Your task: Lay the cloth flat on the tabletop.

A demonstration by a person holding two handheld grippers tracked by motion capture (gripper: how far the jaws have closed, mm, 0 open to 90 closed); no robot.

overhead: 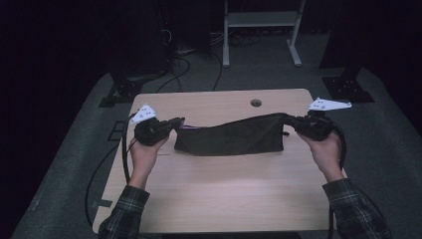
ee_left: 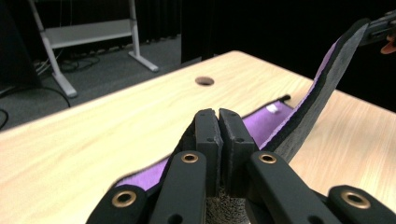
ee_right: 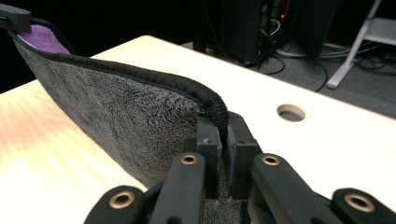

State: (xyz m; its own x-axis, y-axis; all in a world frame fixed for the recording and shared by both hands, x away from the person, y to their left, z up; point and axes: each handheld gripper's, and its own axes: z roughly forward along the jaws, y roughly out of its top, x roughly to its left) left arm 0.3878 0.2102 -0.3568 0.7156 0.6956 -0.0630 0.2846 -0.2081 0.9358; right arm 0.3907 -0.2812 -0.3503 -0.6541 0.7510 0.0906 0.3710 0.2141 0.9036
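While each tool point(overhead: 175, 122) point(overhead: 294, 122) clamps one end, the dark cloth point(overhead: 231, 135) hangs above the table point(overhead: 219, 194).

No legible text, label, brand, number or sign anywhere; the small white tag point(ee_left: 272, 108) on the cloth's purple side point(ee_left: 261, 125) is too blurred to read.
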